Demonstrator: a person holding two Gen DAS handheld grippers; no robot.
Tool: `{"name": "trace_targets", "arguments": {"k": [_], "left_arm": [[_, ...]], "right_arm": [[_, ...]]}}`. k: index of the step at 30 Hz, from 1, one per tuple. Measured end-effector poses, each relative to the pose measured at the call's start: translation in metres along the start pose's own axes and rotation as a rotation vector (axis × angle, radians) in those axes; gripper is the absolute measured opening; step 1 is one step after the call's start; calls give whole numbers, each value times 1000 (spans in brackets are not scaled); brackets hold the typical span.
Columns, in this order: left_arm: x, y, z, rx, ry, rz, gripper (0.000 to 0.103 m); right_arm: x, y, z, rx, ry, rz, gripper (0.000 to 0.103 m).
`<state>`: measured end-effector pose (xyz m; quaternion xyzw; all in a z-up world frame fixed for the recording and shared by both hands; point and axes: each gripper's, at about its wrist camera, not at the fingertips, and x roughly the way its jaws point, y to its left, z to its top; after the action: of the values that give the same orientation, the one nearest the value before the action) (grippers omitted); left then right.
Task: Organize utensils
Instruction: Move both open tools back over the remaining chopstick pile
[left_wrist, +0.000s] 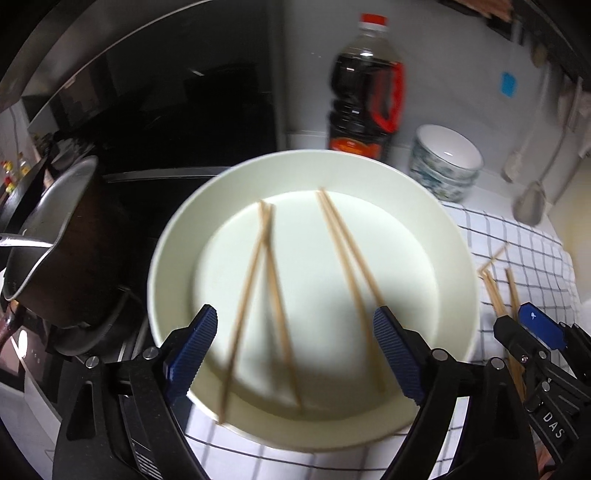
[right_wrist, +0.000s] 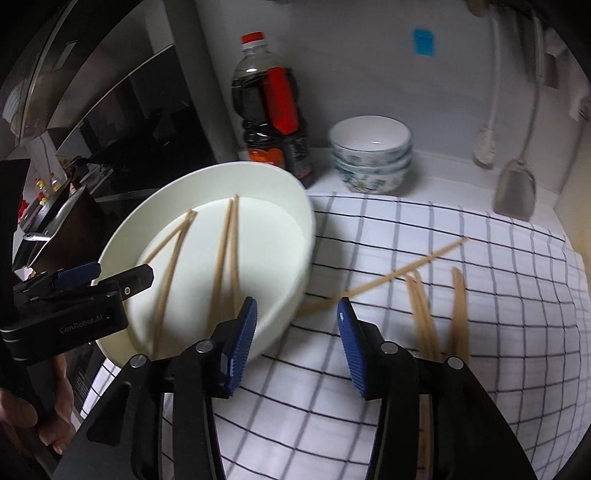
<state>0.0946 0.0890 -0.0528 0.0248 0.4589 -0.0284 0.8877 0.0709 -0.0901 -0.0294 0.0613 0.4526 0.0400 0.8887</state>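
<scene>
Toward the counter's left edge, the white bowl (left_wrist: 310, 299) holds 4 chopsticks (left_wrist: 347, 280) in 2 pairs. The left tongs (left_wrist: 295, 354) hang spread and empty above it; the right tongs (right_wrist: 297, 345) are spread too, pinching nothing. Judging by this, a drop-off is done; next comes pinching the loose chopsticks (right_wrist: 424, 310) on the checked cloth (right_wrist: 406, 236) toward the right edge.

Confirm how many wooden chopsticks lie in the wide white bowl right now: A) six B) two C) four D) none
C: the wide white bowl holds four wooden chopsticks, a crossed pair and a straighter pair; more lie outside on the checked cloth.
</scene>
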Motion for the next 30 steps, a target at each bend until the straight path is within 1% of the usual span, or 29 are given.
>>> {"name": "trace_targets", "arguments": {"k": [6, 8, 14, 18, 24, 30], "left_arm": [[-11, -37, -11, 45, -3, -55, 88], [-15, -52, -14, 70, -10, -75, 89], [-24, -89, -27, 123, 1, -134, 90], [-29, -109, -36, 149, 5, -157, 91], [-30, -135, -48, 175, 15, -180, 91], [-21, -155, -68, 197, 47, -176, 91]], "right_arm": [[-19, -40, -22, 57, 3, -71, 51], [-25, -56, -30, 84, 7, -97, 55], [-41, -95, -51, 142, 11, -157, 57], [-48, -117, -63, 172, 17, -184, 57], [-40, -138, -78, 180, 51, -206, 61], [-22, -152, -92, 175, 89, -192, 61]]}}
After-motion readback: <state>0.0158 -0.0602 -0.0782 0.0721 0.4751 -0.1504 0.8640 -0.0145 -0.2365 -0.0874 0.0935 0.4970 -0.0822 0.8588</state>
